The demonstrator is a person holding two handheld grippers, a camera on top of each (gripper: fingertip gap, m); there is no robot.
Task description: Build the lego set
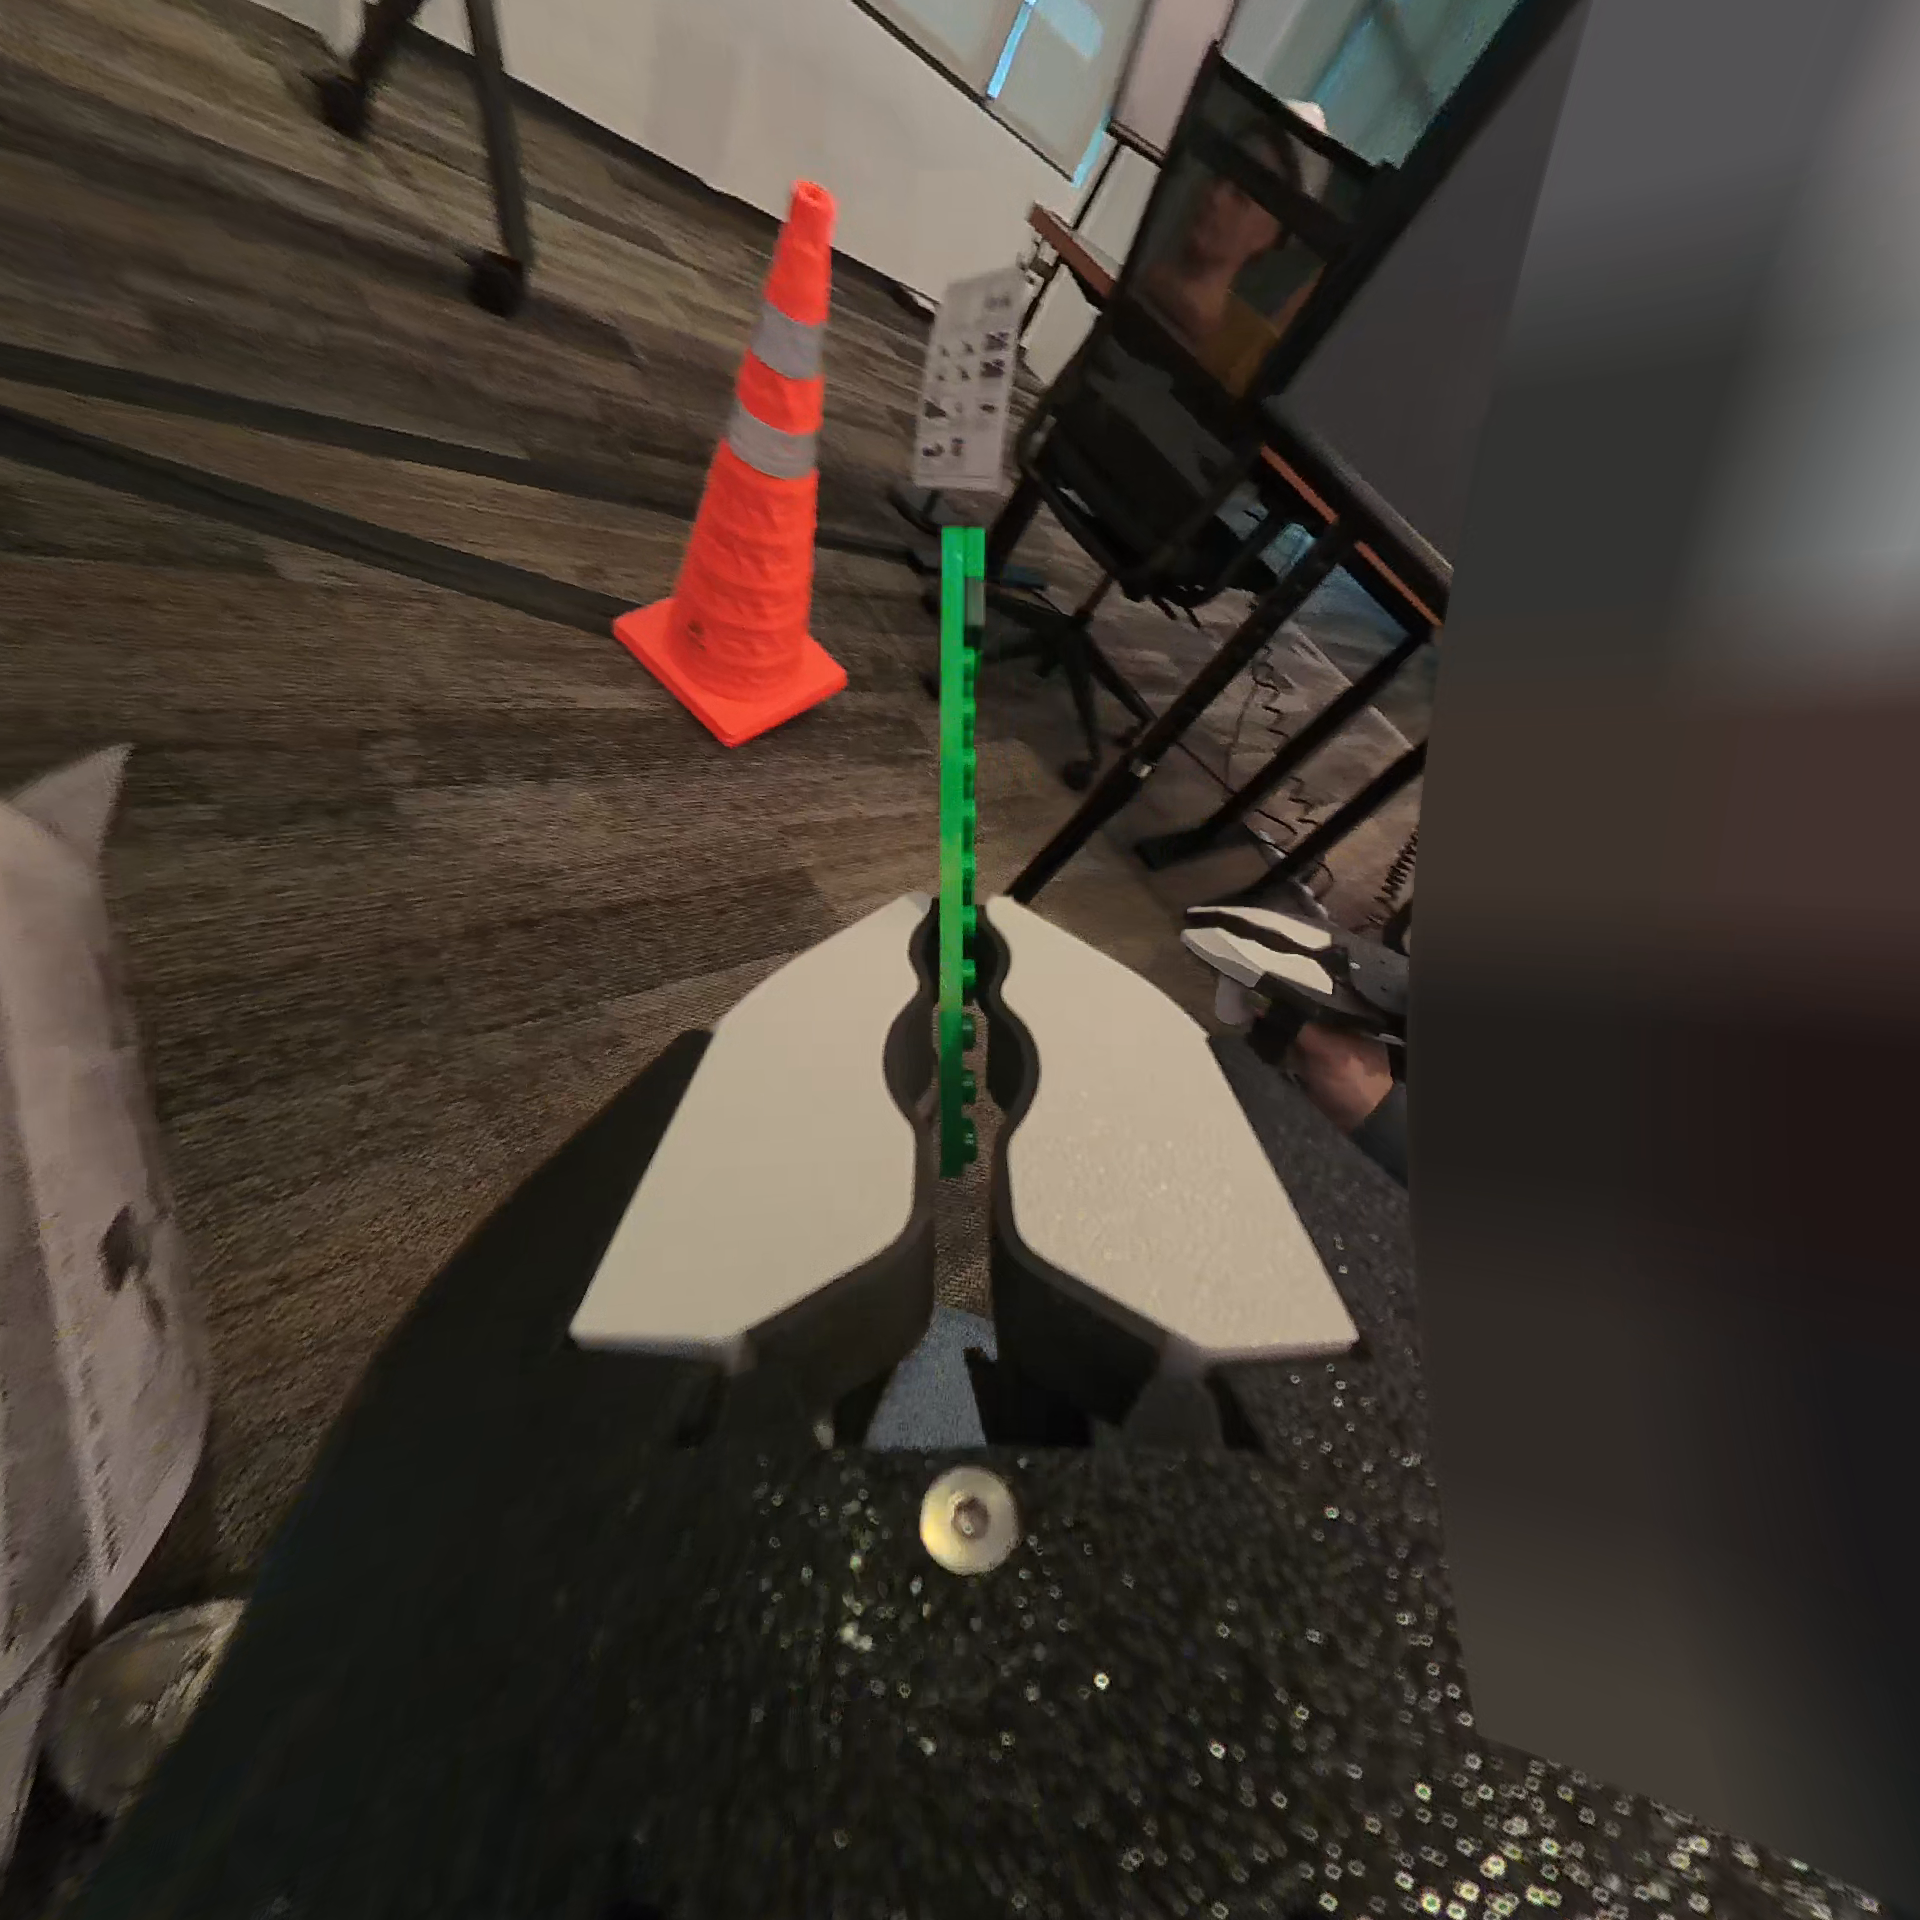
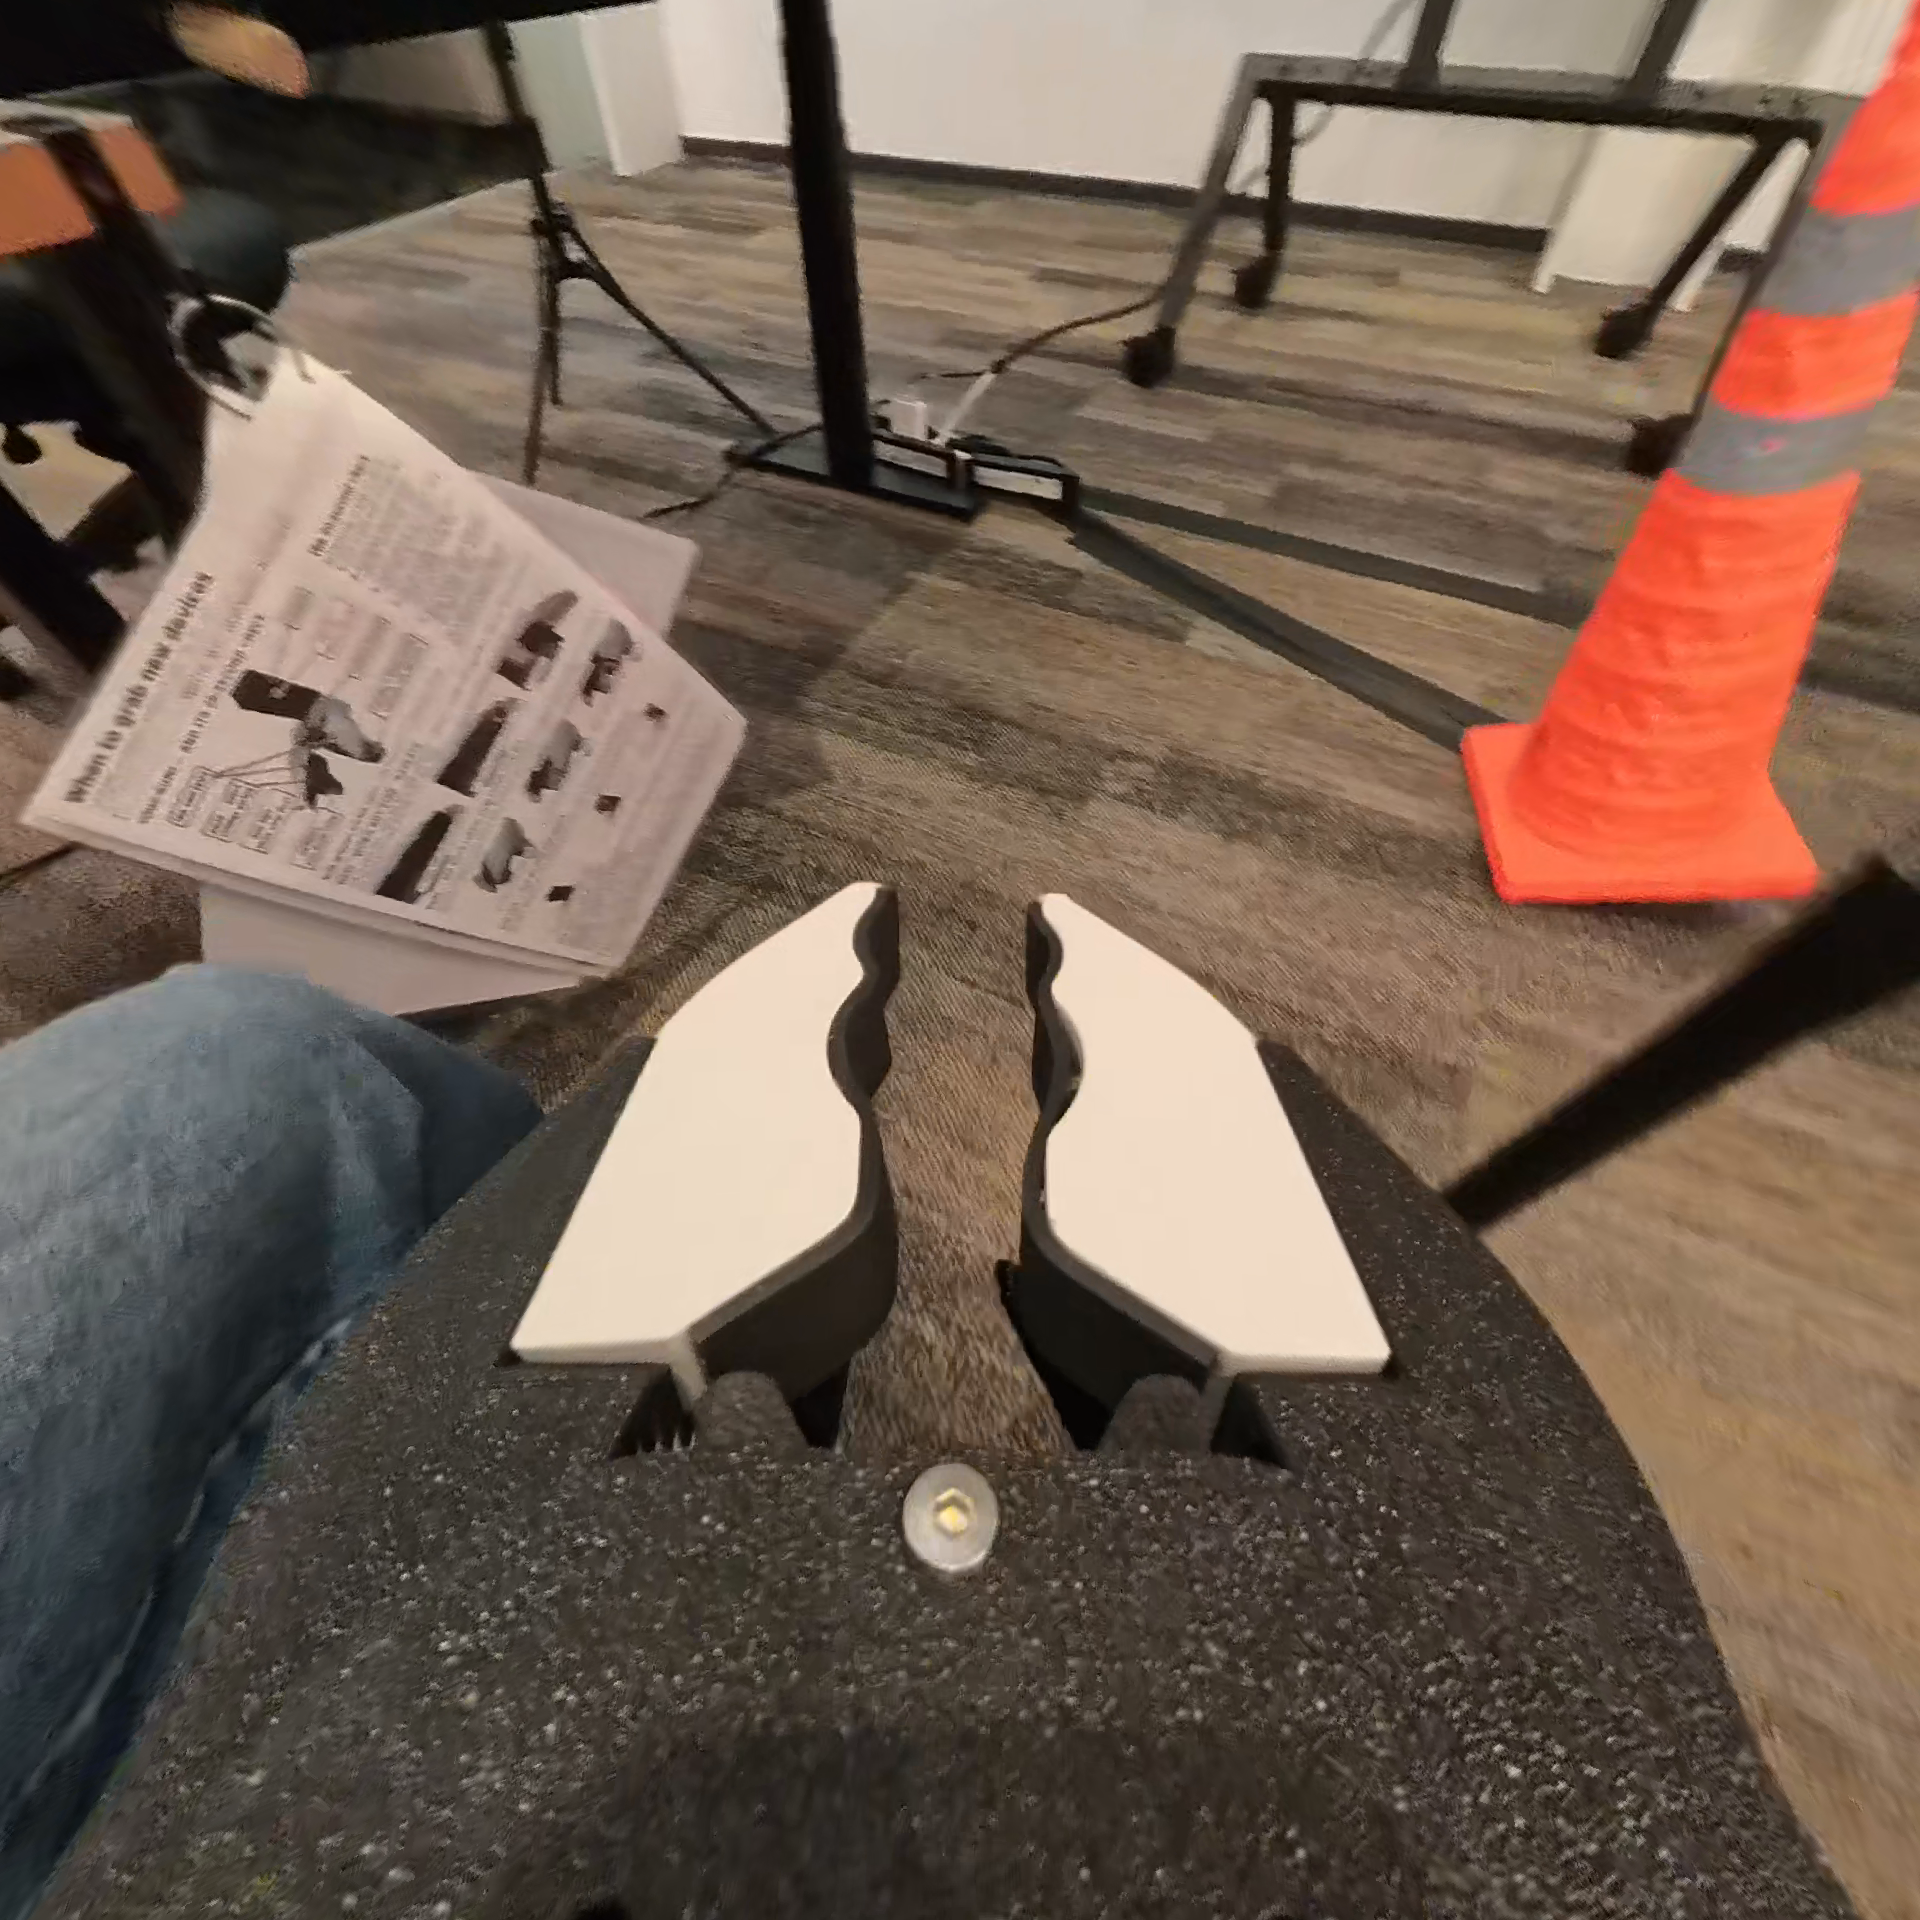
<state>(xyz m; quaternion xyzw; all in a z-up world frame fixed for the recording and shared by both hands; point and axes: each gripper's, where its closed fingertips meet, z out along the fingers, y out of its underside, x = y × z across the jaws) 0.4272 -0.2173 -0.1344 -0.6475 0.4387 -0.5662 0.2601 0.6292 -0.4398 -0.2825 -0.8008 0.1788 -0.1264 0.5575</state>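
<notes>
Gripping a thin green lego plate edge-on at frame centre, the left gripper has its fingers closed on it. Only the right view shows a printed sheet at left; the right gripper gapes empty over bare carpet, an orange cone at the right edge.

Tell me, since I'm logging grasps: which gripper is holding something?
The left gripper: its fingers are shut on a green plate, edge-on. The right gripper is open and empty.
</notes>
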